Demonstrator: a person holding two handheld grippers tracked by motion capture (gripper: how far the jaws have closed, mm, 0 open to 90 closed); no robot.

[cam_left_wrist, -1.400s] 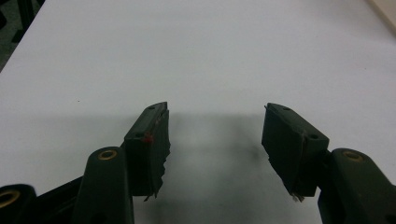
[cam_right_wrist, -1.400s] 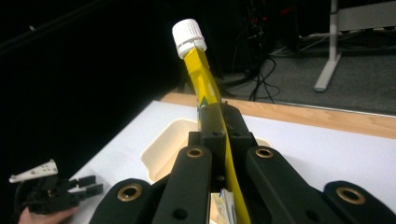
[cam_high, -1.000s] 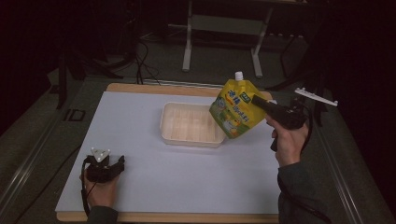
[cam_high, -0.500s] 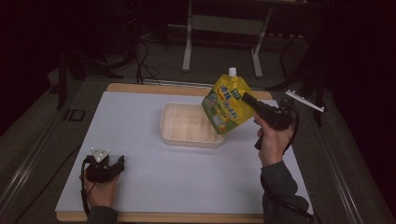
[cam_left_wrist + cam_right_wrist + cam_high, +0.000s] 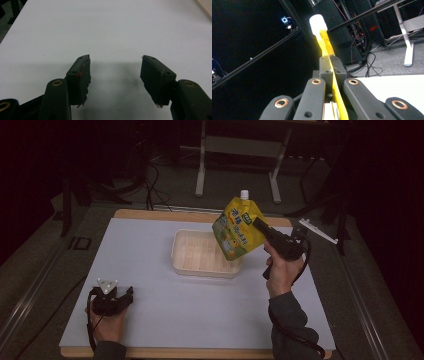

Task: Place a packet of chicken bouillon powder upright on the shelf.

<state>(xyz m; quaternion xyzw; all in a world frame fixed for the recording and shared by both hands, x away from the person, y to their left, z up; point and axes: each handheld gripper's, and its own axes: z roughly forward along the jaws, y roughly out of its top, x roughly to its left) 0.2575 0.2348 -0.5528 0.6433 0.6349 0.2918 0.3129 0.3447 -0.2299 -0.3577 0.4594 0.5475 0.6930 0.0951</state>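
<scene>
my right tool (image 5: 259,226) is clamped on the edge of a yellow printed spout pouch with a white cap (image 5: 237,228), holding it tilted in the air above the right end of a shallow cream plastic tray (image 5: 200,254) on the white desk (image 5: 150,270). my left tool (image 5: 115,72) rests on the near left of the desk, jaws wide apart, gripping nothing.
</scene>
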